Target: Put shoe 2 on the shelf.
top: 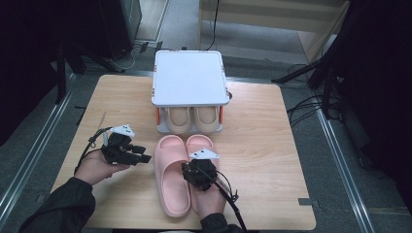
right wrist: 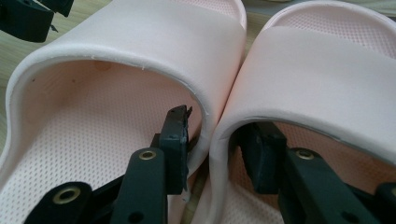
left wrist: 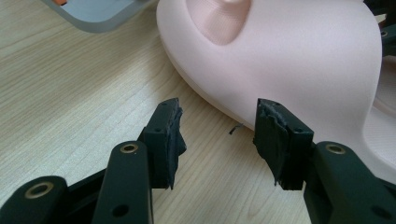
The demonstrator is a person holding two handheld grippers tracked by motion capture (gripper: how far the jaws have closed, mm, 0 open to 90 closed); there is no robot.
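Two pink slippers [top: 179, 170] (two beige [top: 193, 119])

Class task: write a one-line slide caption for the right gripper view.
Right gripper straddles the touching inner walls of two pink slippers, one jaw inside each.

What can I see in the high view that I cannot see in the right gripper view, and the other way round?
High view alone: the white two-level rack at the table's far edge, a beige pair of slippers on its lower level, and the person's forearms and hands.

Right gripper view alone: the right gripper has one jaw inside each pink slipper, so the two touching inner walls lie between the jaws; whether the pads press on them is unclear.

Both: the pink slippers side by side, and the left gripper beside them.
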